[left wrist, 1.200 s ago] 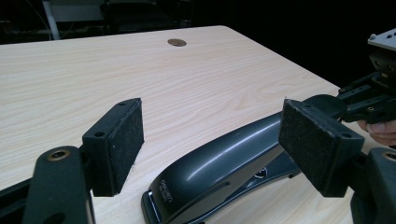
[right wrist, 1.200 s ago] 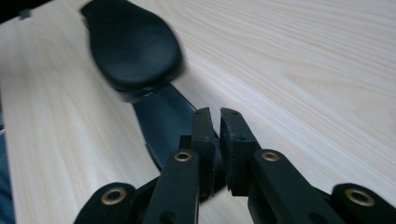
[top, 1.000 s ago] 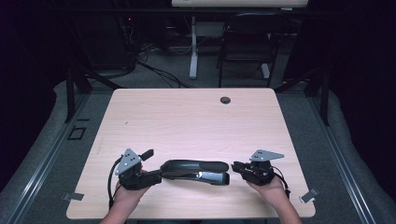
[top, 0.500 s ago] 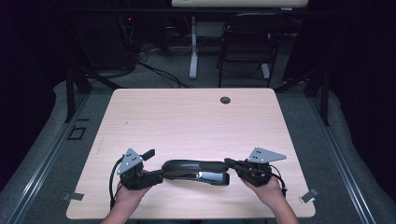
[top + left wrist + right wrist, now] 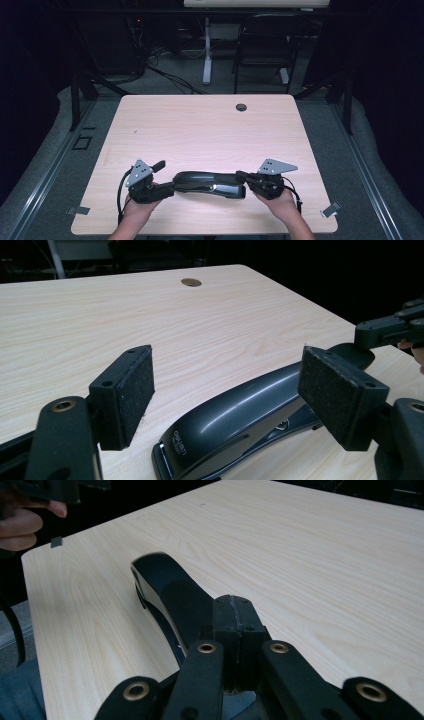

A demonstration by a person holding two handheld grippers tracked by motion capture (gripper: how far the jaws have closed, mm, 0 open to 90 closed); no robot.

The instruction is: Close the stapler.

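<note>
Since earlier: right gripper [image 5: 243, 176] moved in onto stapler [image 5: 210, 183] end | jaws pressed together above its arm | left gripper [image 5: 225, 390] spread around opposite end | stapler near table [image 5: 210, 125] front edge | advice: steady left end, press straight down.

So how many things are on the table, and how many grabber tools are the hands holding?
Black hole punch: 1
Grippers, left gripper and right gripper: 2
Total: 3
</note>
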